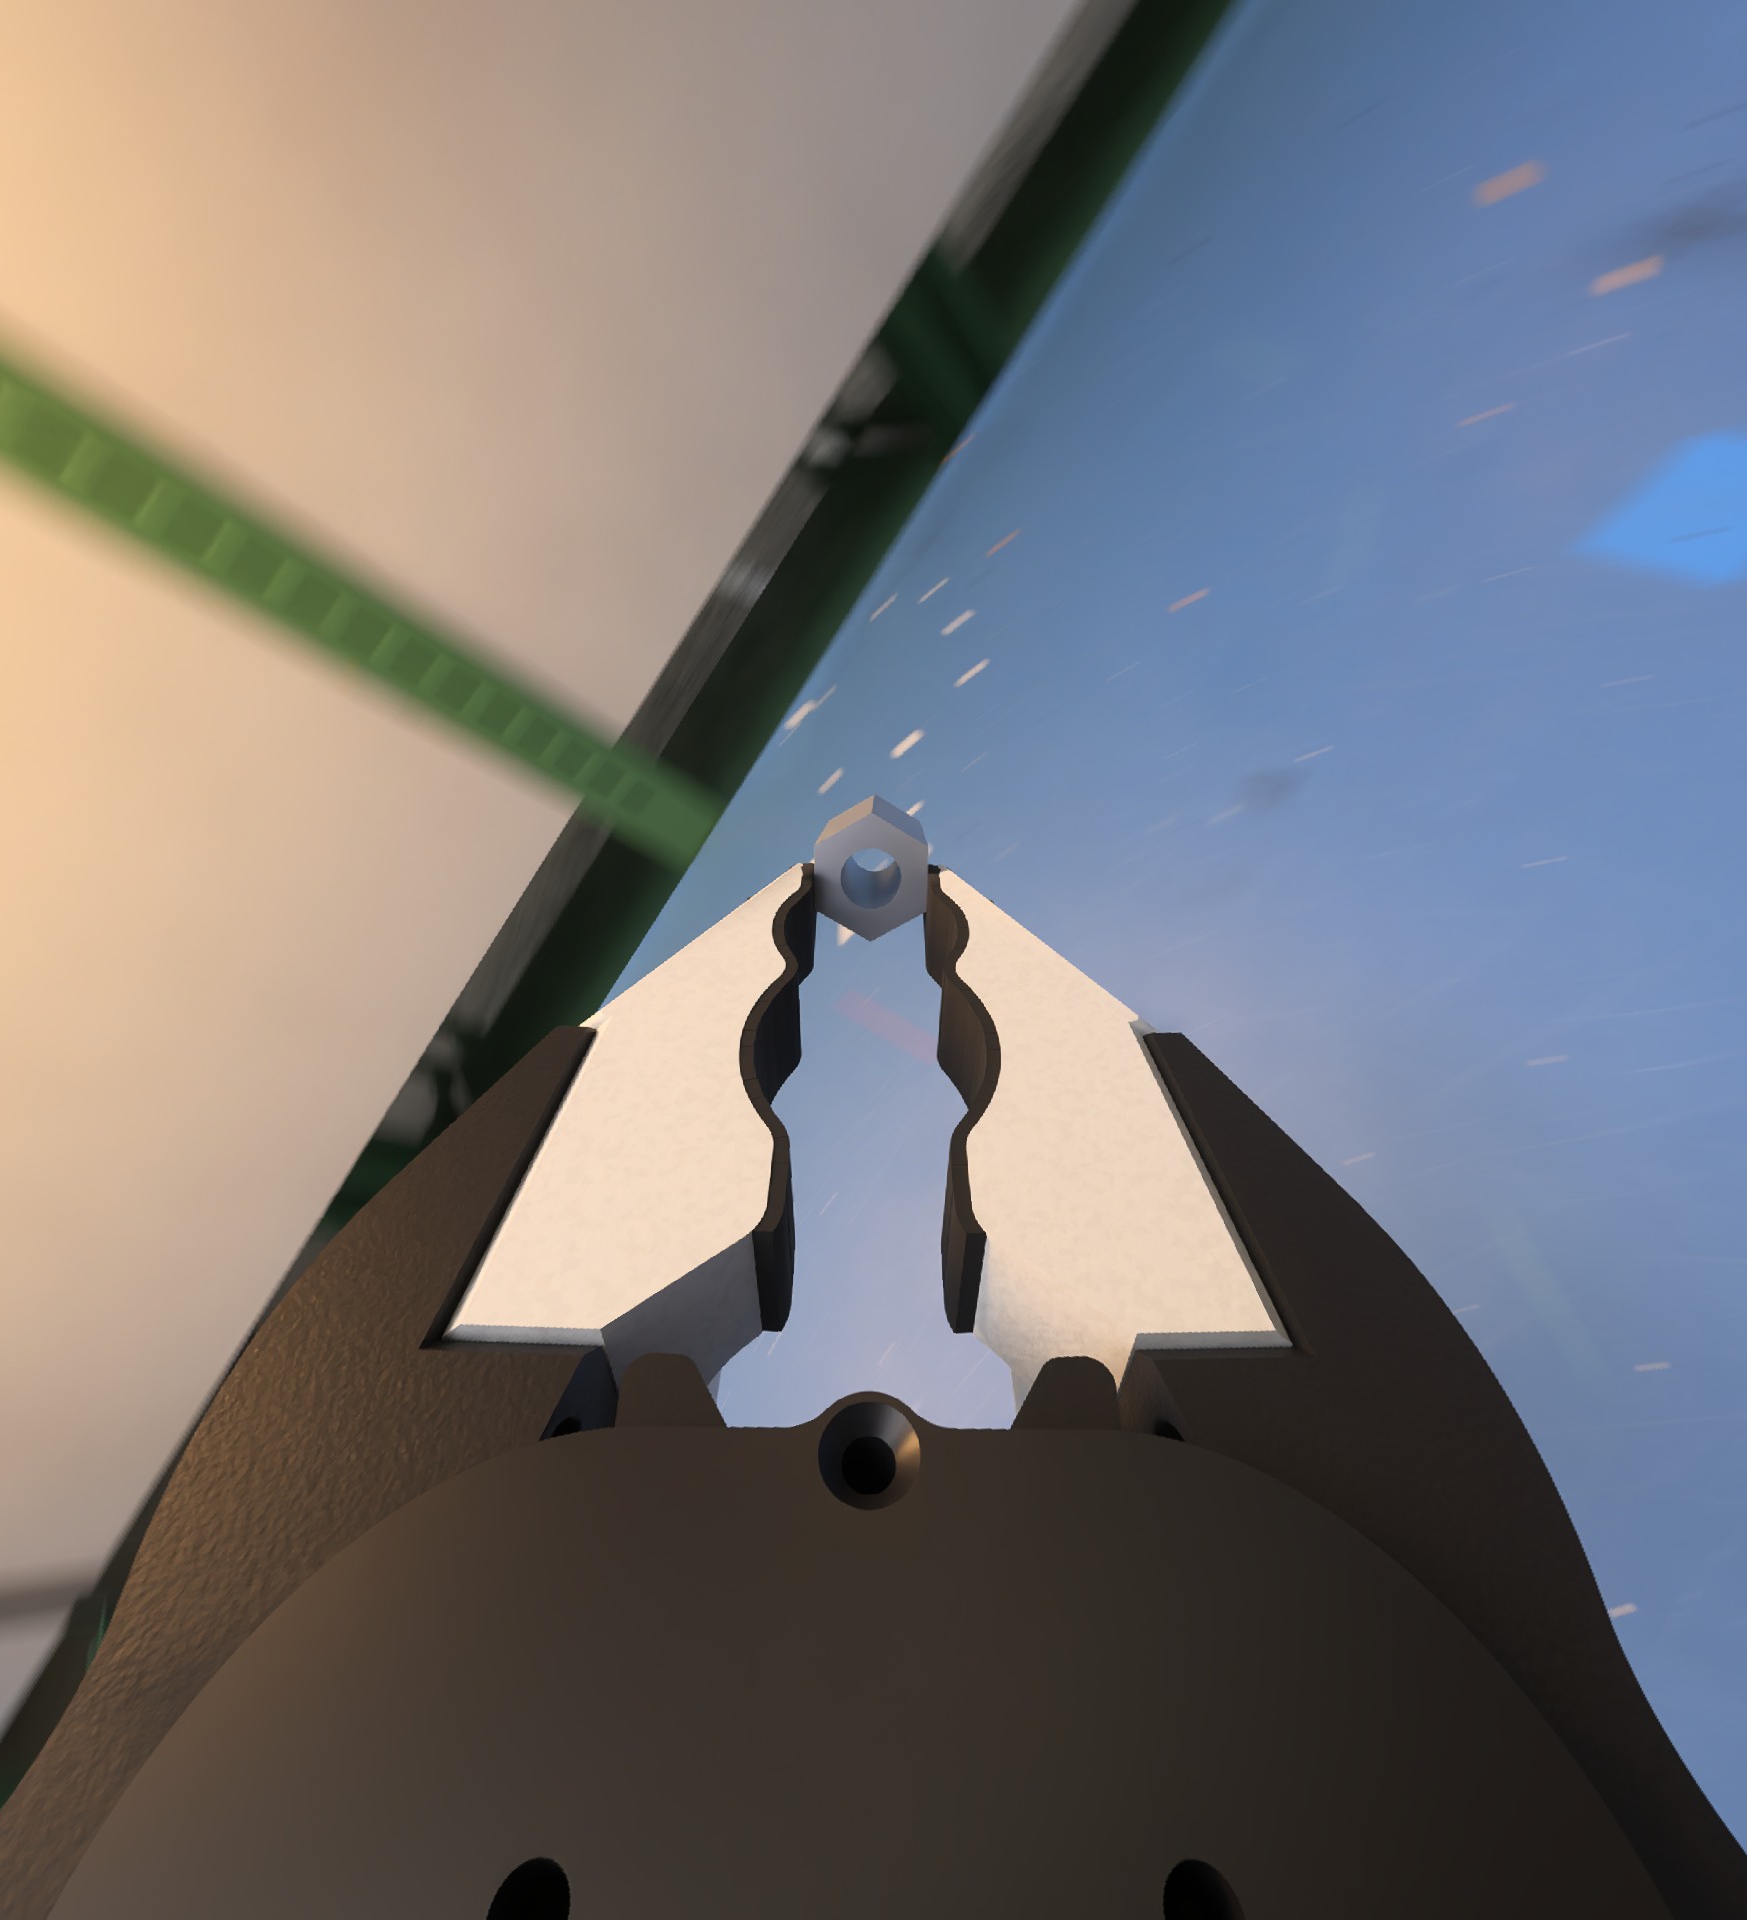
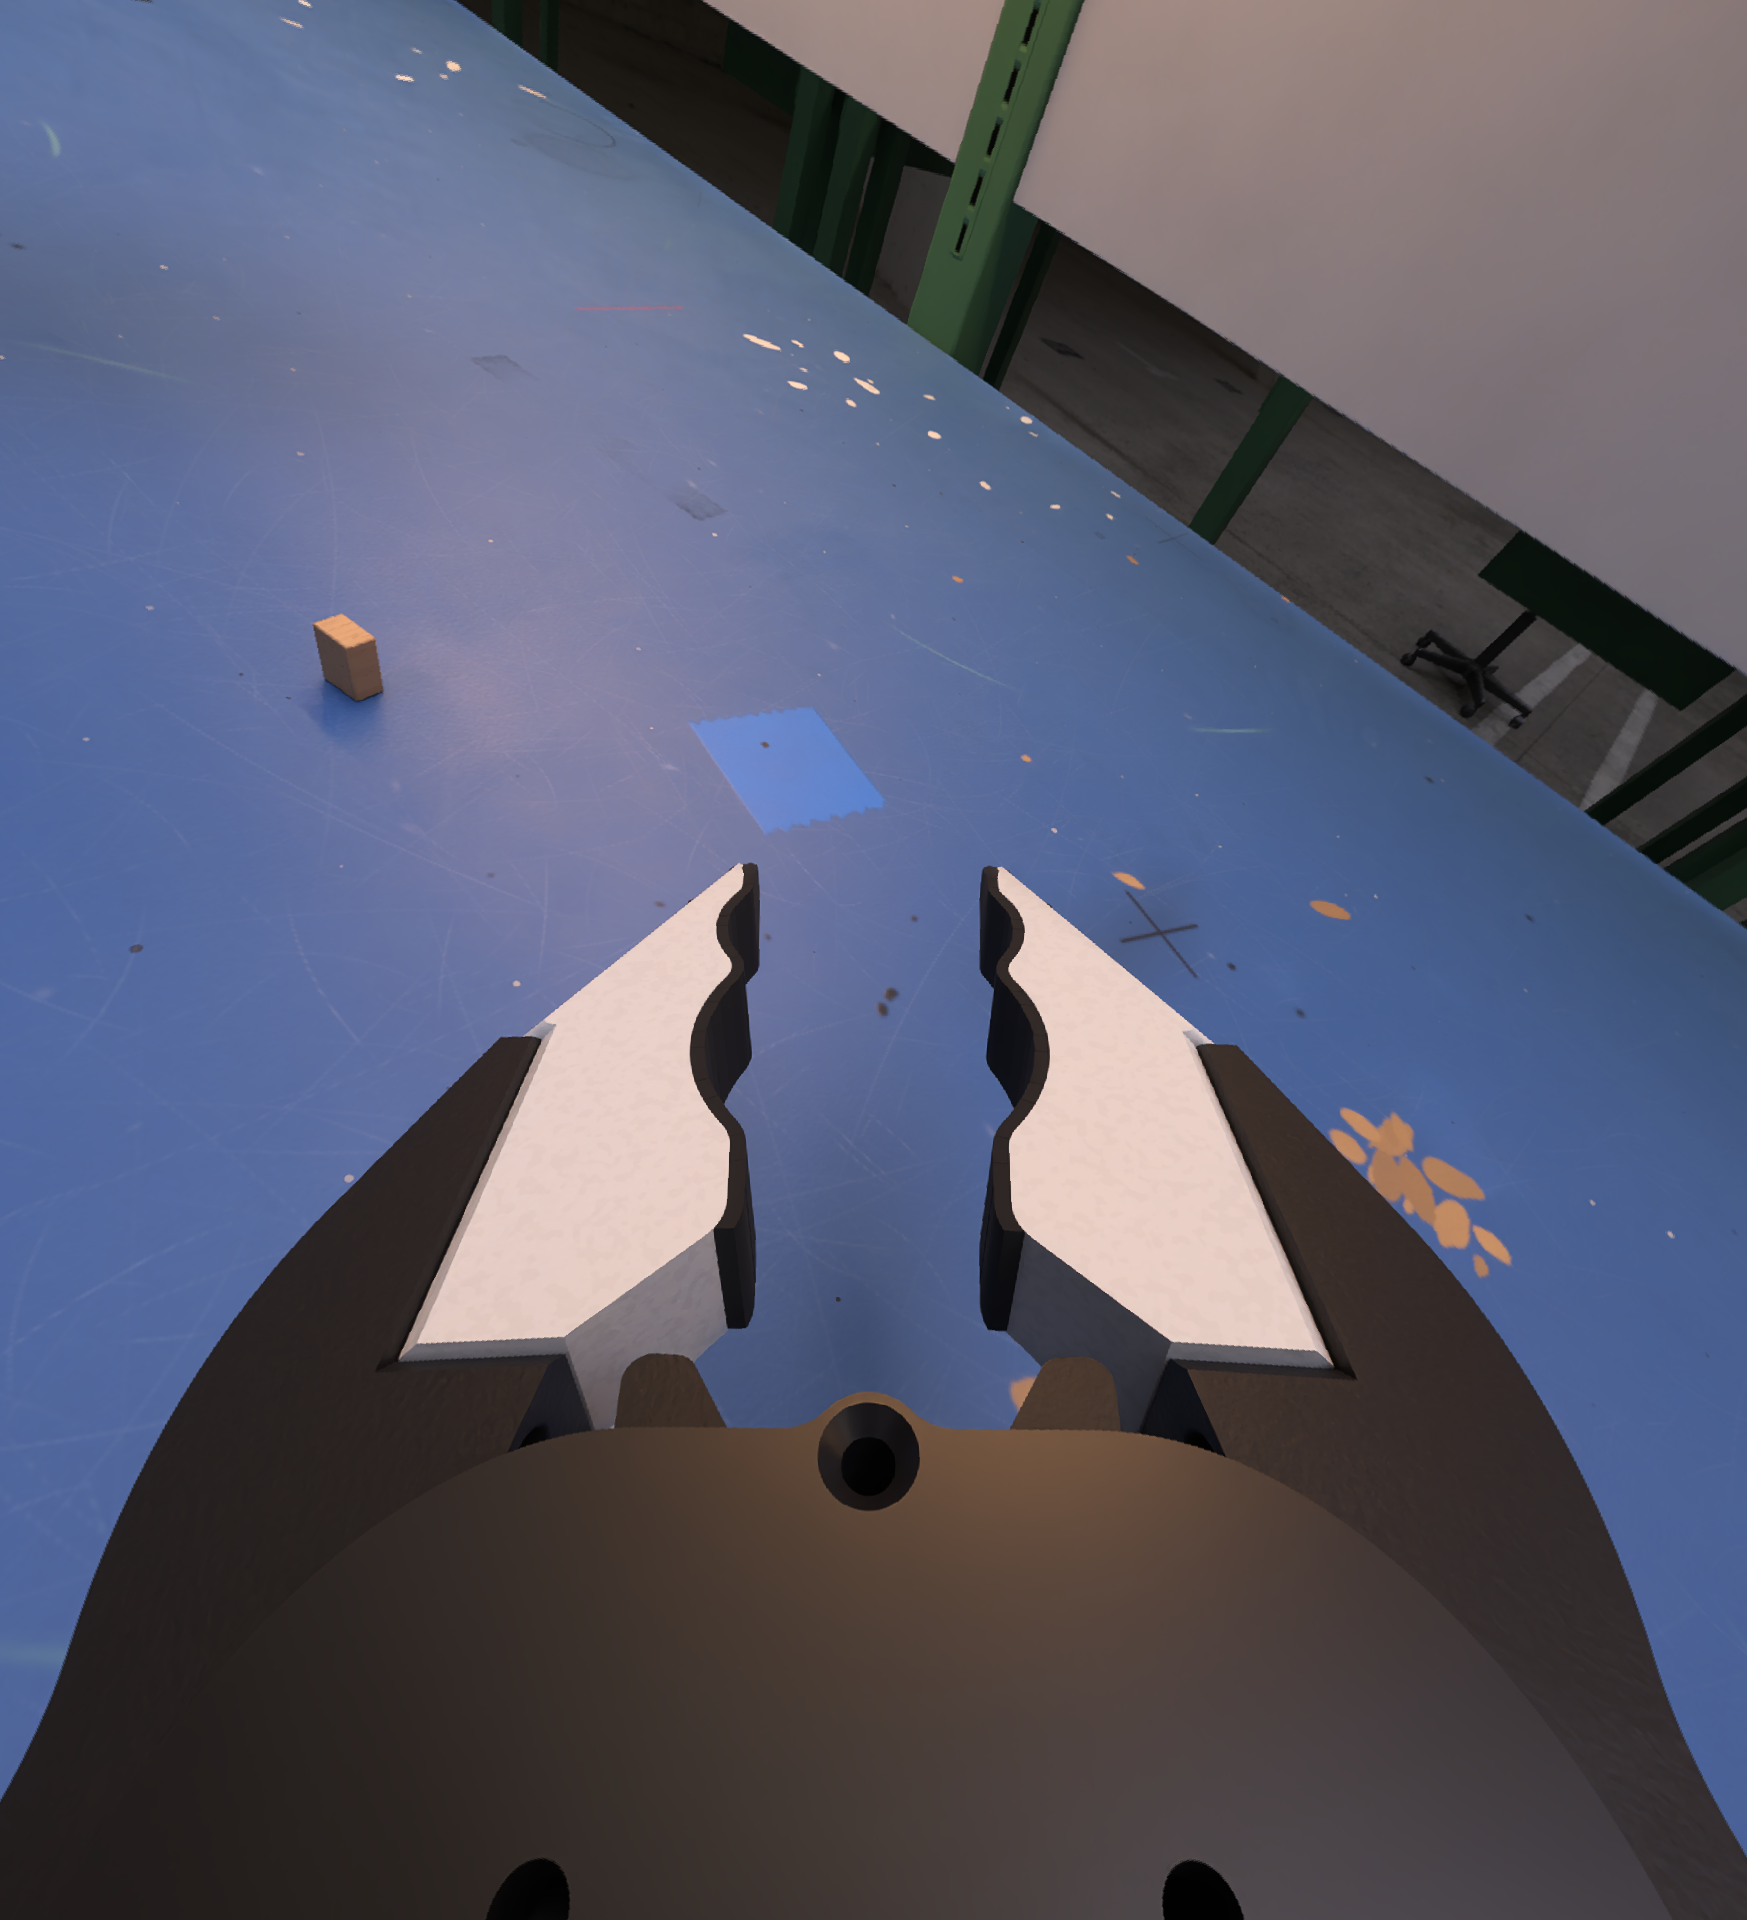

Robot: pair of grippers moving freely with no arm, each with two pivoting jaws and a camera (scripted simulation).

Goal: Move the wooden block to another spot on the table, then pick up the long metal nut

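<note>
Long metal nut point(image 1: 870, 878) pinched between left gripper point(image 1: 870, 883) fingers, clear of worktop point(image 1: 1368, 831); right gripper point(image 2: 869, 873) fingers wide, empty; wooden block point(image 2: 348, 656) resting far left. Pick-up apparently under way; next, steady lifting.

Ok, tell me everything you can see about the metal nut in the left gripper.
The metal nut is small, pale grey and matte, six-sided with a round hole through it. It is seen end-on, so its length cannot be judged. It sits pinched between the very tips of the left gripper, one dark pad pressed against each side. It appears to be held clear of the blue table, near its edge. Nothing else touches it.
</note>
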